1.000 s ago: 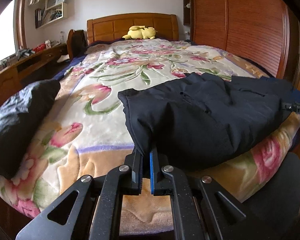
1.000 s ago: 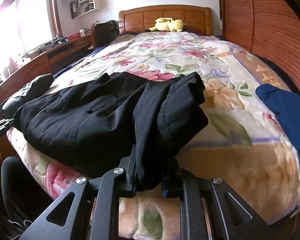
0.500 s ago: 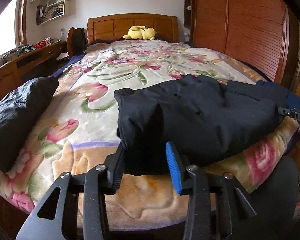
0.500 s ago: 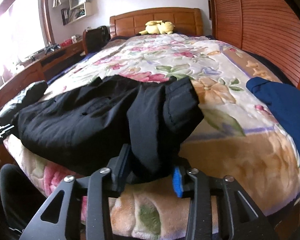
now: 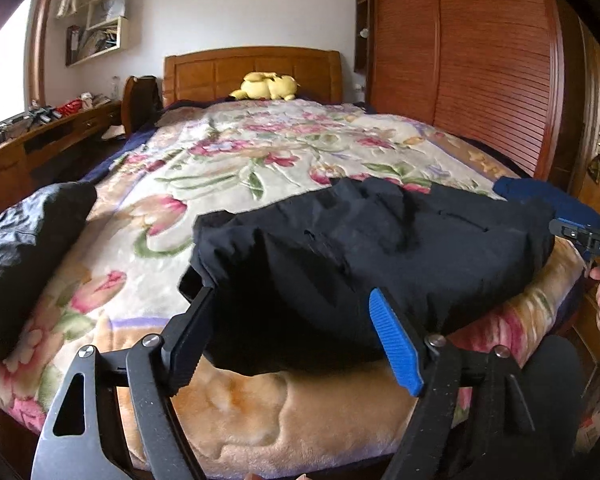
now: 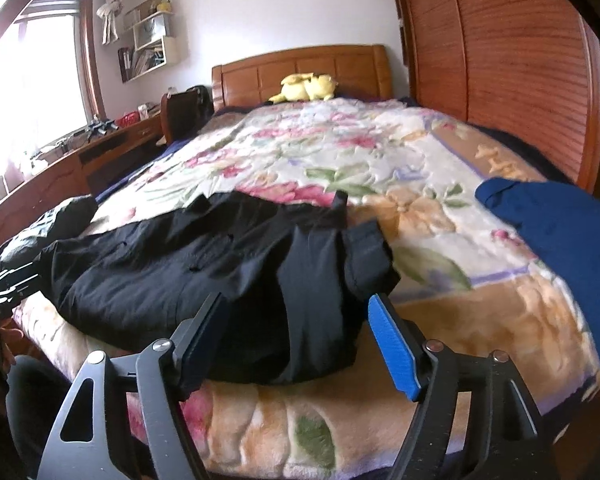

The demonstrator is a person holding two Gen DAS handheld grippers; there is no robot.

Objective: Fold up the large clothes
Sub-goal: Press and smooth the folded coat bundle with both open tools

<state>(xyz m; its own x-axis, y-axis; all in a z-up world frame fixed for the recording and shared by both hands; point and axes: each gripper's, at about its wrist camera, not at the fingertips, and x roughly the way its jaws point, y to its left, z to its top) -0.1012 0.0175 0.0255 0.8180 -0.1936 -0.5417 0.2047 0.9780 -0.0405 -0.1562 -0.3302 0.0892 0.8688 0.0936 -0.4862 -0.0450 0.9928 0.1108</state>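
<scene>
A large black jacket [image 5: 372, 248] lies bunched across the near end of the floral bed; it also shows in the right wrist view [image 6: 204, 268]. My left gripper [image 5: 296, 340] is open, its jaws spread around the jacket's left end without gripping it. My right gripper [image 6: 296, 340] is open too, its jaws wide around the jacket's right end, where a sleeve cuff [image 6: 366, 256] lies folded over. The right gripper's body [image 5: 592, 240] shows at the right edge of the left wrist view.
The floral blanket [image 5: 236, 168] covers the bed. A dark folded garment [image 5: 24, 248] lies at the bed's left corner, a blue garment [image 6: 556, 232] at its right. A yellow plush [image 5: 268, 86] sits by the headboard. A desk [image 6: 60, 160] runs left, a wooden wardrobe [image 5: 480, 60] right.
Both grippers opened and let go of the jacket's ends. The jacket has dropped onto the bed and both grippers have drawn back a little.
</scene>
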